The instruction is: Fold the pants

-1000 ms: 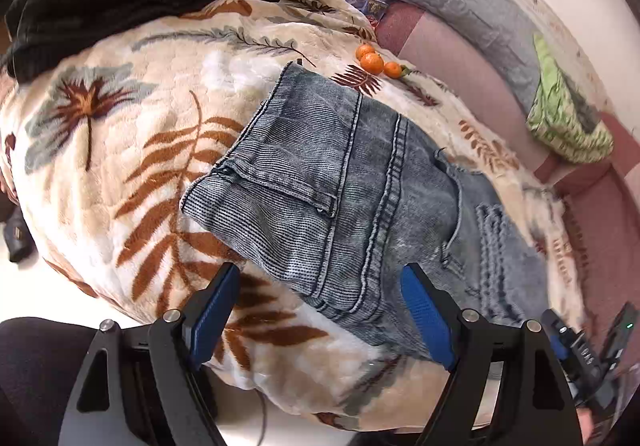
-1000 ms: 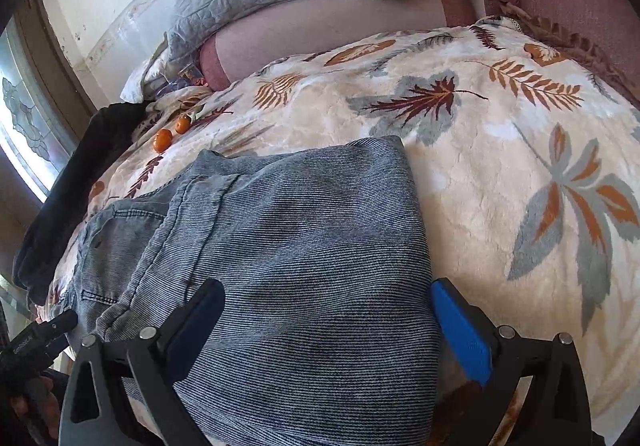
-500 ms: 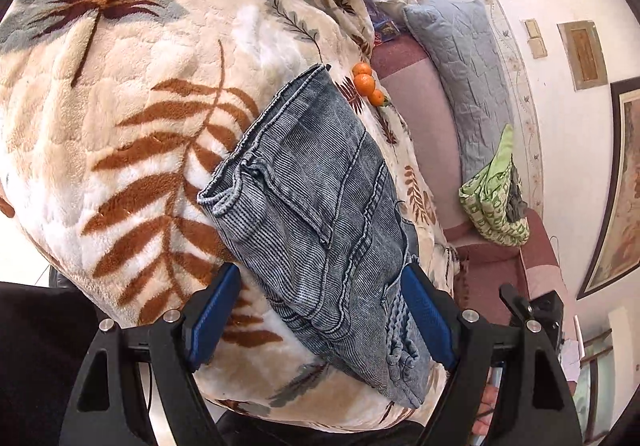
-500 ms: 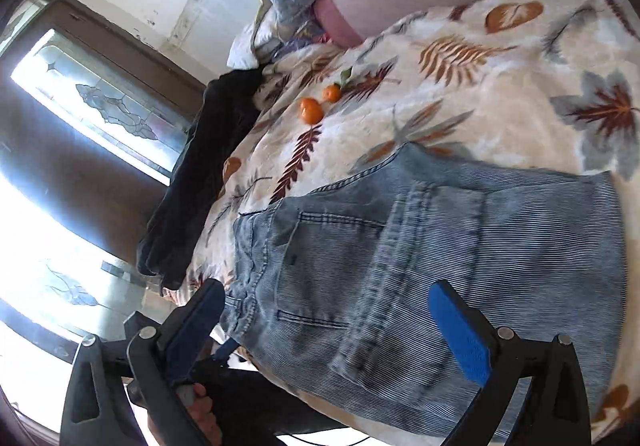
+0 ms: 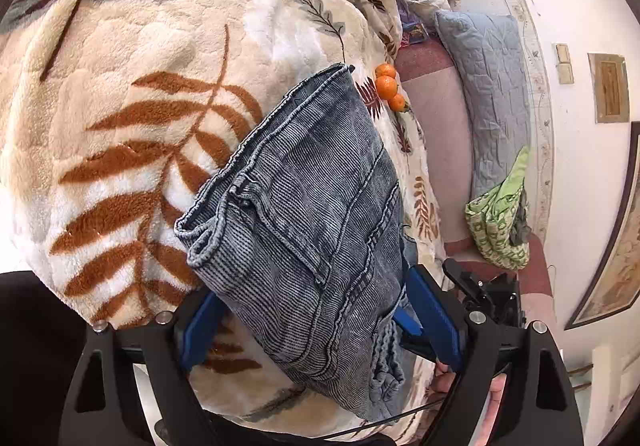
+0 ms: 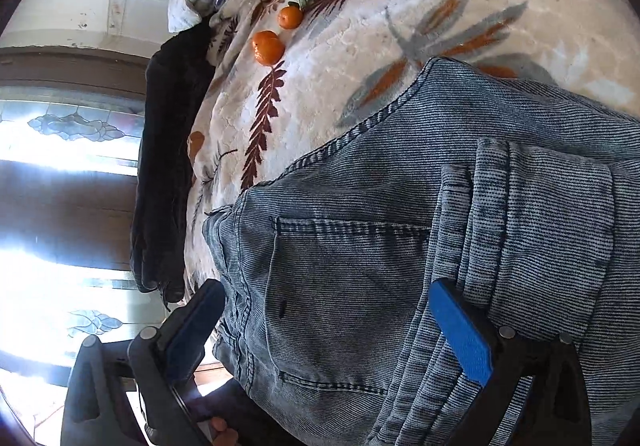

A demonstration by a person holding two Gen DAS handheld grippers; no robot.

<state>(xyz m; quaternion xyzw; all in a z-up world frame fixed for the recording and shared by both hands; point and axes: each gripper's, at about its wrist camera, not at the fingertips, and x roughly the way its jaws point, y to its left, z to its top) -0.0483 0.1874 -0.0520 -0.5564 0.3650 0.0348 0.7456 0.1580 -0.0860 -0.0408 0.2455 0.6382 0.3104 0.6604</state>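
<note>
Folded grey-blue jeans [image 5: 312,214] lie on a leaf-patterned blanket [image 5: 120,86], waistband and back pocket up. My left gripper [image 5: 316,322] is open, its blue fingers on either side of the near end of the folded stack. In the right wrist view the jeans [image 6: 400,246] fill the frame, and my right gripper [image 6: 332,330] is open, straddling the pocket area with its right finger [image 6: 460,330] against a raised fold. Whether either touches the cloth I cannot tell.
Small oranges [image 5: 387,86] sit on the blanket beyond the jeans, also in the right wrist view [image 6: 267,47]. A black garment [image 6: 168,166] lies along the bed edge by the window. A grey pillow [image 5: 492,98] and green cloth [image 5: 500,222] rest on the pink couch back.
Both grippers have rolled sideways and moved closer to the jeans, now straddling the folded stack. The jeans lie as before; both grippers stay open.
</note>
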